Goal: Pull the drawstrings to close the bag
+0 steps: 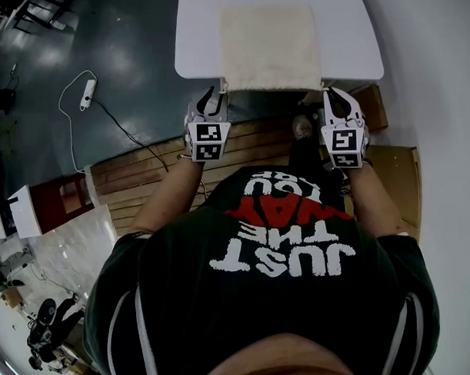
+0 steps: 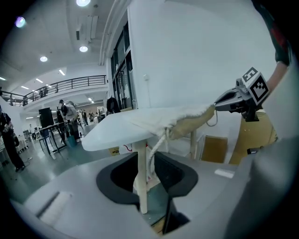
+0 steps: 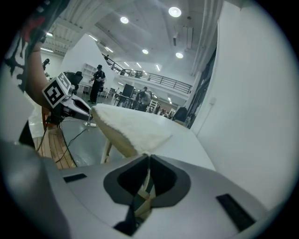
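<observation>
A cream drawstring bag [image 1: 268, 47] lies flat on a white table [image 1: 199, 38], its mouth at the near edge. My left gripper [image 1: 213, 94] is at the bag's left corner. In the left gripper view its jaws [image 2: 145, 153] stand apart, and the white drawstring [image 2: 157, 150] hangs from the bag [image 2: 187, 119] down between them, not pinched. My right gripper [image 1: 333, 92] is at the bag's right corner. In the right gripper view its tips [image 3: 148, 156] meet at the corner of the bag [image 3: 128, 128], shut on the drawstring there.
A white wall runs along the right. Below the table edge lie a wooden platform [image 1: 142, 178] and a cardboard box [image 1: 371, 109]. A power strip [image 1: 87, 92] with its cable rests on the grey floor at the left. People stand far off in the hall [image 2: 65, 116].
</observation>
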The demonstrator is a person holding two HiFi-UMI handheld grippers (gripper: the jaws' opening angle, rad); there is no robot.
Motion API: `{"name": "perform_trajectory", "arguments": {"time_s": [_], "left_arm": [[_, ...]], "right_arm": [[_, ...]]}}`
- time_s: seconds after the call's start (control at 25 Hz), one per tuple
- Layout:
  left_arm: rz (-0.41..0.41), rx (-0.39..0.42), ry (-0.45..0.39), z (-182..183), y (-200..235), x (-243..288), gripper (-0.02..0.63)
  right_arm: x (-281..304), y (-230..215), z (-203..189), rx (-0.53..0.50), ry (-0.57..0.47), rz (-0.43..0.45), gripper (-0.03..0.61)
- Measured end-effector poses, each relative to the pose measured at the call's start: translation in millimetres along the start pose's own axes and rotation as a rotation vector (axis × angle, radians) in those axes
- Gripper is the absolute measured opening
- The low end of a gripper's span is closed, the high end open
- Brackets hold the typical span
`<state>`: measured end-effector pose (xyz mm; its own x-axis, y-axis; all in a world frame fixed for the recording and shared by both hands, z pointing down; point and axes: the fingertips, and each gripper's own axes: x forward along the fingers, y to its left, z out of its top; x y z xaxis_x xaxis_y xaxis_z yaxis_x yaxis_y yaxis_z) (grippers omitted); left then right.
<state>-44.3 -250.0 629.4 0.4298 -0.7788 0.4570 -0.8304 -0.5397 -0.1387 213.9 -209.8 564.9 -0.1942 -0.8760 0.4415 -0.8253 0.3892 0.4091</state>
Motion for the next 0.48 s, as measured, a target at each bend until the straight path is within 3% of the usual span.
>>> {"name": "perform_trajectory", "arguments": {"time_s": [0.24, 0.36, 0.48], "left_arm": [[-0.023, 0.046, -0.024, 7, -14, 9, 0.1], [0.048, -0.011, -0.01, 7, 4, 11, 0.097], [0.137, -0.004, 0.001, 5, 31, 4, 0.08]], "right_arm": [[-1, -1, 4, 0.006, -0.011, -0.008, 0.021], [-1, -8, 3, 0.003, -0.015, -0.025, 0.021], [-1, -15, -1, -0.012, -0.01, -0.049, 0.021]]}}
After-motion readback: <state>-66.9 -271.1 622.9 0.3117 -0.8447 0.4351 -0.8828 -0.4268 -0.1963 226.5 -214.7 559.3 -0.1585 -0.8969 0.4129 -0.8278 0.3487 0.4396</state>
